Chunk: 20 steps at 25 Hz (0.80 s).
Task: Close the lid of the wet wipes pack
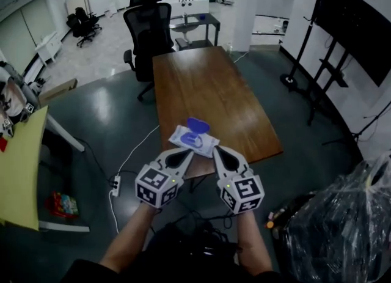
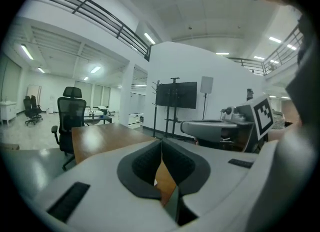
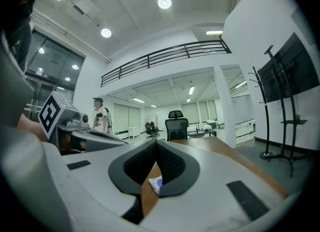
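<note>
While both claws are held low at the near edge of the wooden tabletop (image 1: 208, 86), the wet wipes pack (image 1: 190, 140) lies just beyond their tips, at 12 o'clock from the person. Its long axis runs roughly from 9 to 3 o'clock across the tabletop. The purple lid (image 1: 197, 124) stands open, raised along the pack's far side at 12 o'clock, so closing it looks like a matter of reaching over and pressing it back toward 6 o'clock.

The left claw (image 1: 185, 153) points at the pack's near left part and the right claw (image 1: 218, 151) at its near right corner. Neither is clearly nearer. Each claw is closed with nothing between its pads.

From the head view alone comes the whole pack and its raised lid. The right gripper view shows only a white and purple sliver of the pack (image 3: 156, 183) below the closed pads. The left gripper view shows bare wood there and no pack at all.
</note>
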Motion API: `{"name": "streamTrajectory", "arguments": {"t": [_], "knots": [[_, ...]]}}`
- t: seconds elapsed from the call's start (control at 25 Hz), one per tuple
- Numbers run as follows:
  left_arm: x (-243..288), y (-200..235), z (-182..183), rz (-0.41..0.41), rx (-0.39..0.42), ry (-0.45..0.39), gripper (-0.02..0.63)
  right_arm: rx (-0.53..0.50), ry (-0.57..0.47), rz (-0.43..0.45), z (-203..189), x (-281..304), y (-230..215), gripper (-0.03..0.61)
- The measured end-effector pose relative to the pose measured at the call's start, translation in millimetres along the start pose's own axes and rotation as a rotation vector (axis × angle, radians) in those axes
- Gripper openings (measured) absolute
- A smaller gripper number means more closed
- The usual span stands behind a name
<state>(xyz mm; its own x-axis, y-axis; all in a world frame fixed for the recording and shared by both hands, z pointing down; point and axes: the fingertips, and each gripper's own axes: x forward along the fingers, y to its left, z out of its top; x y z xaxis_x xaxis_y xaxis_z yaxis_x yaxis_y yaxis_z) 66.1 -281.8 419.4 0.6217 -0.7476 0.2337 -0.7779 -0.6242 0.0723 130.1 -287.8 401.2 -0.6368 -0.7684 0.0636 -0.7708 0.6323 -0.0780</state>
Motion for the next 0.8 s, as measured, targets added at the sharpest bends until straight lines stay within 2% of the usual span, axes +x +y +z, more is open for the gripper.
{"name": "streamTrajectory", "arguments": {"t": [0.16,0.32,0.8], "knots": [[13.4,24.7,-11.2,0.054,0.027,0.052,0.005,-0.004,0.027,0.027,-7.7,26.0,-14.4,0.012],[28.0,47.2,-9.0,0.068,0.033,0.059,0.005,-0.015,0.063,0.017,-13.9,53.5,-29.1,0.012],[72.2,124.4,-63.5,0.001,-0.031,0.131,0.005,-0.006,0.272,-0.107,-74.9,148.1,-80.0,0.011]]}}
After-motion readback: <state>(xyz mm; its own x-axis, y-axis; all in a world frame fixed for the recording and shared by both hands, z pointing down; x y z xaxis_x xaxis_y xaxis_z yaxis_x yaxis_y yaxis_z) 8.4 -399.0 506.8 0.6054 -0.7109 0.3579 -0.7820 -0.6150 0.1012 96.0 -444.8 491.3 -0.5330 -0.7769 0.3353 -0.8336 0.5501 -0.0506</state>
